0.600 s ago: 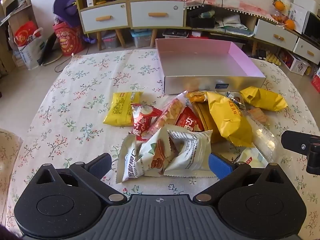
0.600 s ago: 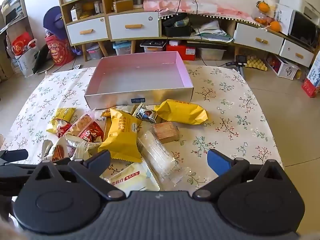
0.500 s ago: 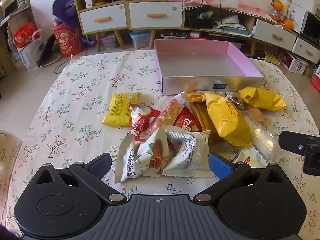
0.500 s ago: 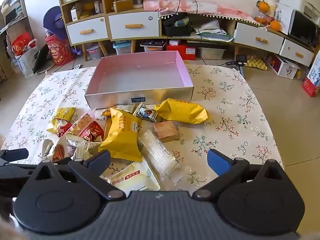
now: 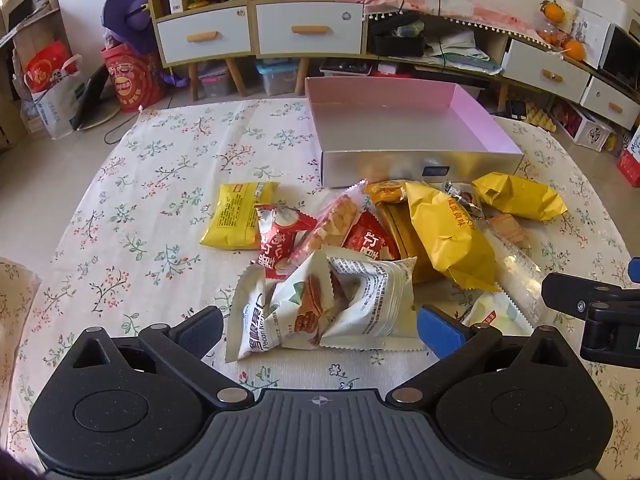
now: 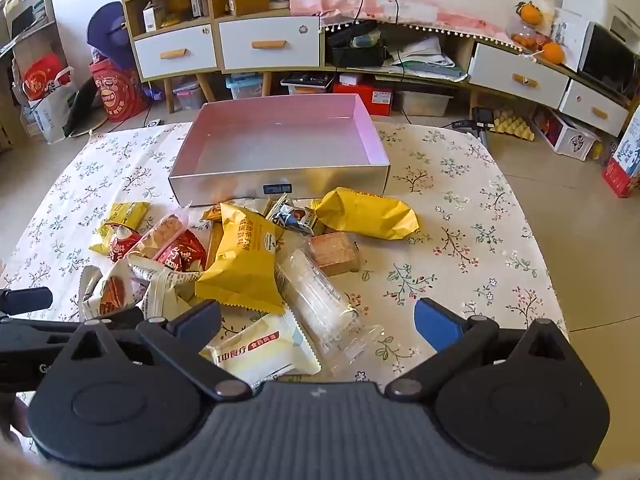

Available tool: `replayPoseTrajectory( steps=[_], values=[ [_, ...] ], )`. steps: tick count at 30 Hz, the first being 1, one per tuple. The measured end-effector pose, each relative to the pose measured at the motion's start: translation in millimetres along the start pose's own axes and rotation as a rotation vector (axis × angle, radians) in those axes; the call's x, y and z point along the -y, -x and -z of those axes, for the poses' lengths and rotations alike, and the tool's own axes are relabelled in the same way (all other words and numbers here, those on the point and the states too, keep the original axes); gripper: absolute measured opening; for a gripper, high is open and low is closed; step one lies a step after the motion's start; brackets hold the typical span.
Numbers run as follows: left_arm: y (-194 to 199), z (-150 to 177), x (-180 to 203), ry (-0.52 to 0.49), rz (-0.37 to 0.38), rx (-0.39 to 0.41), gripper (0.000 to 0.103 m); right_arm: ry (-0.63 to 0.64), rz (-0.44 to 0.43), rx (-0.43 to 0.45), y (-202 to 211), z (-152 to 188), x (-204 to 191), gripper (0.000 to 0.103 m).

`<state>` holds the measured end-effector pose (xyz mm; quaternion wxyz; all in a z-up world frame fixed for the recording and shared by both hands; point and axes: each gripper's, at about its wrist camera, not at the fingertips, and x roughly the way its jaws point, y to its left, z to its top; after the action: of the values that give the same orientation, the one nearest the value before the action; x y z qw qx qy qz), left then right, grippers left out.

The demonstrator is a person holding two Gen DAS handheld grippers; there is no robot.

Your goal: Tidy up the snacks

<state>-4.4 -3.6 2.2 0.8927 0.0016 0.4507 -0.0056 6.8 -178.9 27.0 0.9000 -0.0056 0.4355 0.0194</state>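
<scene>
A heap of snack packets lies on the floral tablecloth in front of an empty pink-lined silver box (image 5: 420, 164) (image 6: 280, 178). My left gripper (image 5: 320, 330) is open, its jaws on either side of white pecan packets (image 5: 320, 308). Behind them lie red packets (image 5: 280, 240), a flat yellow packet (image 5: 240, 216) and a big yellow bag (image 5: 444, 232). My right gripper (image 6: 318, 322) is open above a clear-wrapped roll (image 6: 316, 296) and a white packet (image 6: 260, 348). A second yellow bag (image 6: 368, 212) and a brown cake (image 6: 334, 254) lie further off.
The tablecloth (image 5: 140, 220) covers a table with rounded edges; floor drops off to the right (image 6: 580, 220). Cabinets and shelves (image 6: 224, 44) stand beyond the table. The right gripper's body shows at the right edge of the left wrist view (image 5: 592, 304).
The left gripper has moved slightly forward and left toward the white packets. The right gripper has barely shifted. Nothing was grasped.
</scene>
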Motion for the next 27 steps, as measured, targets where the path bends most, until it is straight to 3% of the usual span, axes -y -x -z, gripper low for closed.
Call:
replayPoseTrajectory(
  steps=[27],
  values=[
    [-0.1, 0.7, 2.1, -0.001, 0.002, -0.002, 0.103, 0.001, 0.008, -0.005, -1.7, 1.8, -0.6, 0.103]
  ],
)
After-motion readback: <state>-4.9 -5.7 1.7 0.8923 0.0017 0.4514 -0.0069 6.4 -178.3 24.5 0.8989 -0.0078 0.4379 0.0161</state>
